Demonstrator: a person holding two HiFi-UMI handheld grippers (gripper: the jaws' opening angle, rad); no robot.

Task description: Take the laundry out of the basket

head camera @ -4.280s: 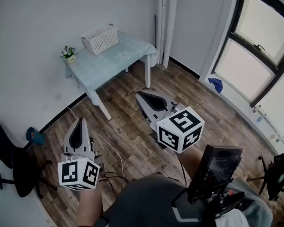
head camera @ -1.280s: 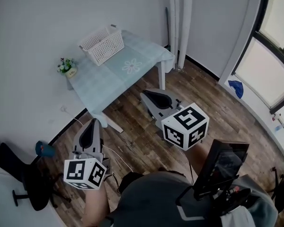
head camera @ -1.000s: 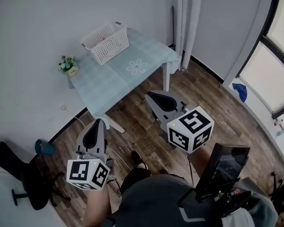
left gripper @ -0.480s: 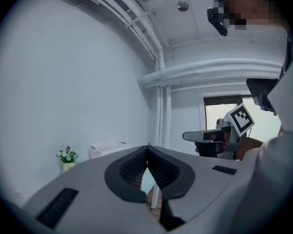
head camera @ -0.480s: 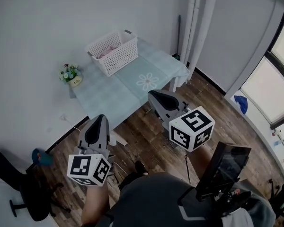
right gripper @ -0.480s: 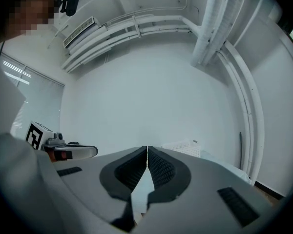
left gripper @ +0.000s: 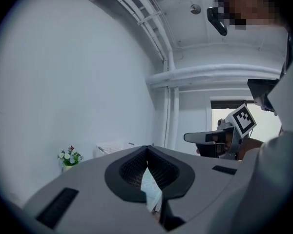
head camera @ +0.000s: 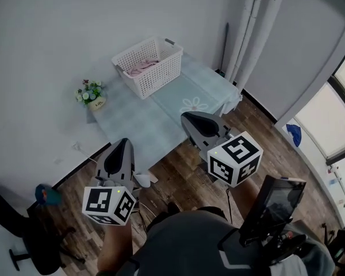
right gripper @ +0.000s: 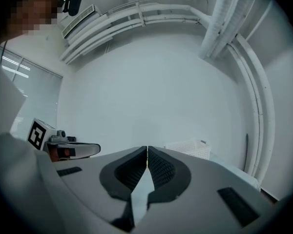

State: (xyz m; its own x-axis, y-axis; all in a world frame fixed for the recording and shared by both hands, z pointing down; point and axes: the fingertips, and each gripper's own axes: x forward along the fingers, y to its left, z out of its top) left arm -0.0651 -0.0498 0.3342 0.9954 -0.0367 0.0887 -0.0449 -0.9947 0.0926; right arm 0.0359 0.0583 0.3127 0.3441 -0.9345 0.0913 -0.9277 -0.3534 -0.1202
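Left gripper [head camera: 121,142] and right gripper [head camera: 186,116] both closed, empty; pink laundry [head camera: 142,68] lies in white basket [head camera: 161,77].

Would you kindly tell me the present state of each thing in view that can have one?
left tongs, shut, empty, short of the table
right tongs, shut, empty, short of the table
basket, upright on the table, open-topped, untouched
laundry, pink, lying inside the basket
flower pot, upright at the table's wall edge
table, standing, covered by a light cloth
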